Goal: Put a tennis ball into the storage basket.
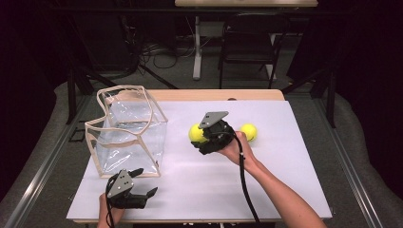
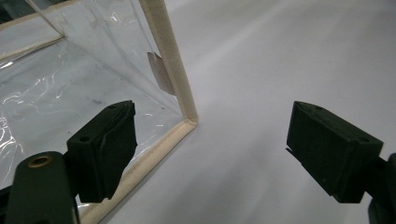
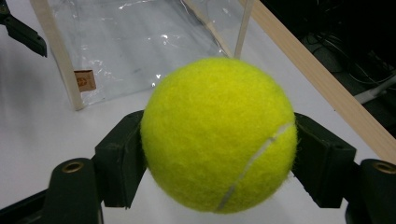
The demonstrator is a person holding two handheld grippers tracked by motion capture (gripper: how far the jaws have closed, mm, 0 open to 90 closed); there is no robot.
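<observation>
My right hand-held gripper (image 1: 202, 137) is squeezing a yellow ball (image 3: 218, 134), lifting it just off the white tabletop (image 1: 199, 180) beside the clear bag (image 1: 127, 130). My left hand-held gripper (image 1: 145, 183) is sitting wide open near the bag's corner.

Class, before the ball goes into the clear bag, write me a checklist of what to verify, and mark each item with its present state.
1. Right tool grips the tennis ball on both sides: ok.
2. Clear bag stands upright with its mouth open: ok.
3. Bag steadied by the left tool: not ok; it is open beside the bag's bottom corner, holding nothing.
4. Path from ball to bag free of things: ok.
5. Second ball at rest on the table: ok.
6. Bag already holds anything: cannot tell.
</observation>
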